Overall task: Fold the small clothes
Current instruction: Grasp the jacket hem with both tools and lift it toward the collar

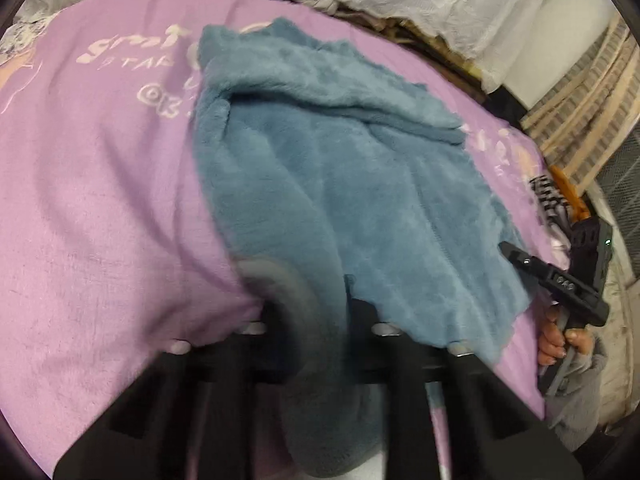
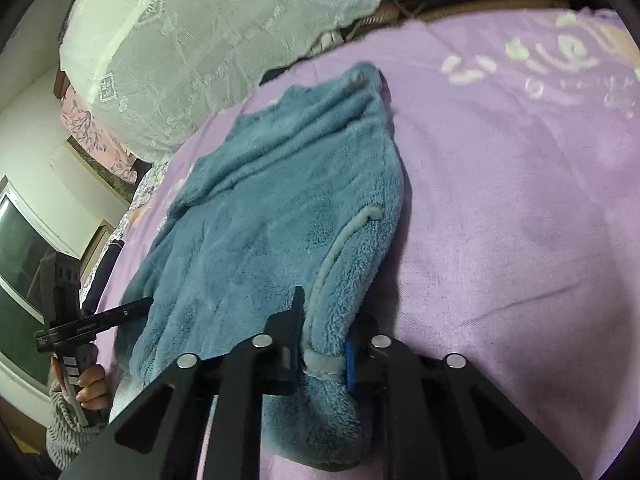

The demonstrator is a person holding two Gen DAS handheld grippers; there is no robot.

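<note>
Nearest, my left gripper point(image 1: 310, 312) is clenched on the hem cuff of the blue fleece garment point(image 1: 340, 184) at 6 o'clock in its view, and my right gripper point(image 2: 322, 344) is clamped on the other hem corner, at 6 o'clock in its view. Garment runs from both claws up toward 12 across the purple sheet point(image 1: 100, 200), white lace cover point(image 2: 200, 40) beyond. Judgement: lift both corners evenly, keep the hem taut, carry toward 12 for a square fold.
</note>
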